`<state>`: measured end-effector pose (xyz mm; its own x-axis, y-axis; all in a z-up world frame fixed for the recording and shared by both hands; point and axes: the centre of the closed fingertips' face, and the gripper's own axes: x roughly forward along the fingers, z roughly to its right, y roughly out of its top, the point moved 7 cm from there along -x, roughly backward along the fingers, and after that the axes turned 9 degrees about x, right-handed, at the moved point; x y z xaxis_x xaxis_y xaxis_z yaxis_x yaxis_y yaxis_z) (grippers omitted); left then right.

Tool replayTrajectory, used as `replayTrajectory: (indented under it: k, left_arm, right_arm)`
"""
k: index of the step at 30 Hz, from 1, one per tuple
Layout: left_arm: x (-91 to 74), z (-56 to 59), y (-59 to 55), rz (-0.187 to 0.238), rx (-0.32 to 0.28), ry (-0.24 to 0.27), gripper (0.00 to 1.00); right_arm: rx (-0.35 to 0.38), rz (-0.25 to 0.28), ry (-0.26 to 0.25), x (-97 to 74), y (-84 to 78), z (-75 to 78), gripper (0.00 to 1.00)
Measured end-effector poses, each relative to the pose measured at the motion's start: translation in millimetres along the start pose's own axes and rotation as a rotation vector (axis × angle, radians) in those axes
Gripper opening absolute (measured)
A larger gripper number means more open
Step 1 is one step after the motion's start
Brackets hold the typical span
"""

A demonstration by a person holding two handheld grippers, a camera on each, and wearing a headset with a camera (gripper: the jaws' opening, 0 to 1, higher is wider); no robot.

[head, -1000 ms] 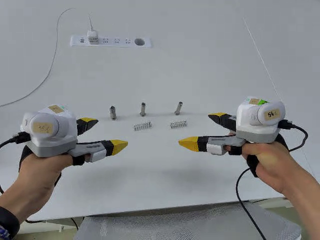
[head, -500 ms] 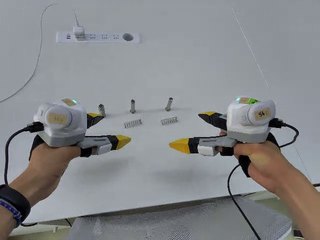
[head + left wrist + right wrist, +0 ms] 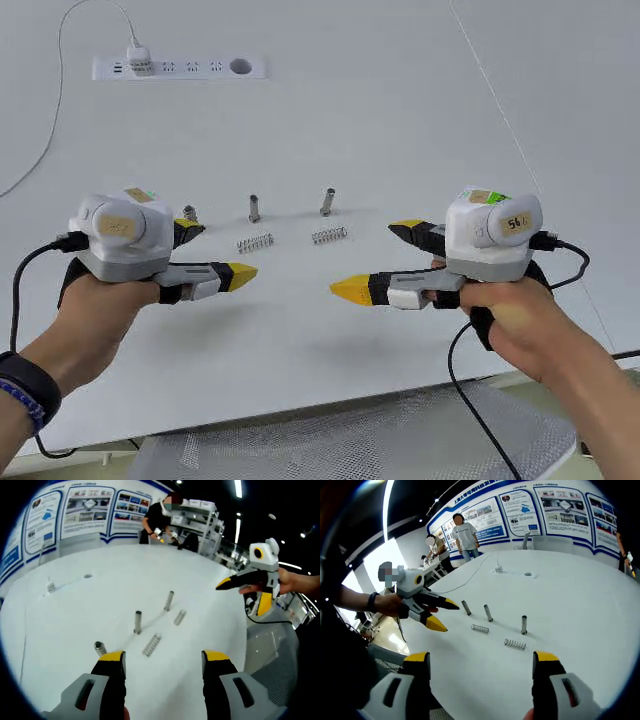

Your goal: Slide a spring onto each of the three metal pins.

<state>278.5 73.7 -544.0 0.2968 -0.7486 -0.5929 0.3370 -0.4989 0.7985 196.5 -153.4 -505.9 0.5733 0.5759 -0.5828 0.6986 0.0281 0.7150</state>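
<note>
Three metal pins stand in a row on the white table: the left pin (image 3: 190, 213) carries a coiled spring, while the middle pin (image 3: 254, 208) and the right pin (image 3: 327, 202) are bare. Two loose springs (image 3: 255, 243) (image 3: 328, 236) lie just in front of them. My left gripper (image 3: 222, 250) hovers open, its far fingertip close to the left pin (image 3: 100, 648). My right gripper (image 3: 365, 258) hangs open to the right of the right spring (image 3: 514, 644). Neither holds anything.
At the far side of the table lies a white power strip (image 3: 178, 67) with a plug and a cable trailing left. A mesh chair back (image 3: 350, 440) sits below the table's front edge. People stand in the background (image 3: 465, 532).
The head camera has shifted, so the whole scene slid left and up. My left gripper has moved in towards the left pin. Both grippers stay open; the springs and pins have not moved.
</note>
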Motion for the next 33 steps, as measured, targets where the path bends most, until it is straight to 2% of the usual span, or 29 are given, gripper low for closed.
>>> replayTrajectory:
  k: [14, 17, 33]
  left_arm:
    - [27.8, -1.3, 1.3, -0.046, 0.041, -0.01, 0.53]
    - [33.4, -2.9, 1.1, -0.05, 0.031, -0.009, 0.51]
    - [54.8, -10.2, -9.6, -0.101, 0.029, 0.002, 0.4]
  right_arm:
    - [0.017, -0.003, 0.012, -0.3, -6.2, -4.0, 0.83]
    - [0.023, -0.003, 0.012, -0.7, -7.5, -4.6, 0.82]
    - [0.045, -0.017, 0.02, 0.2, -15.8, -5.3, 0.82]
